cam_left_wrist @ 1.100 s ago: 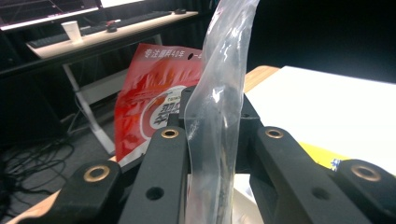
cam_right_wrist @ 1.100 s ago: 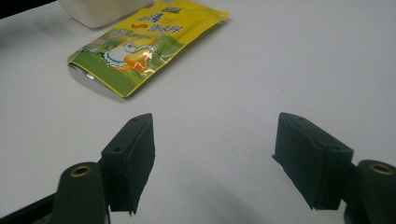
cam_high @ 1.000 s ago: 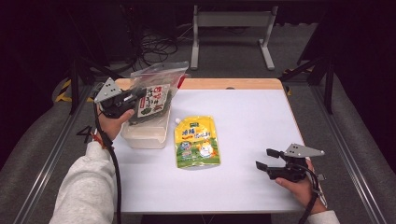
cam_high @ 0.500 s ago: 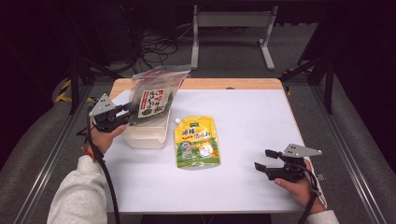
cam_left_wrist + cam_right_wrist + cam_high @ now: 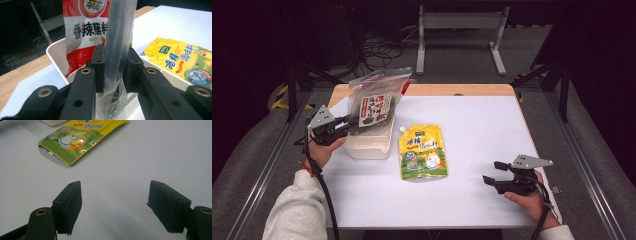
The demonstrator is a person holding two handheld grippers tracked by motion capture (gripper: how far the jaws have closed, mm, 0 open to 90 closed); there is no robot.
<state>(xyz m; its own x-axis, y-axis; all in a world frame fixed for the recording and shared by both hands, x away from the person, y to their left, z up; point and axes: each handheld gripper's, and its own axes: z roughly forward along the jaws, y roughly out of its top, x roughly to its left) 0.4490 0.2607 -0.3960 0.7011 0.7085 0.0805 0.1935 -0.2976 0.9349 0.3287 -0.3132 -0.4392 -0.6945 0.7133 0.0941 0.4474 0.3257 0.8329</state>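
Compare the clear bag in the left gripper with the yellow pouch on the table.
The clear bag stands upright over the white bin, clamped in the left gripper; the yellow pouch lies flat on the table, untouched. The clear bag shows dark contents through see-through film; the yellow pouch is opaque, printed yellow and green, with a spout. Both are soft food packs.

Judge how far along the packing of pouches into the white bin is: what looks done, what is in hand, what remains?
Done: a red-and-white sachet stands in the white plastic bin. In hand: the left gripper is shut on a clear plastic bag of dark contents, upright over the bin. Left, probably: the yellow spouted pouch lies flat on the white table; the right gripper rests open nearby.
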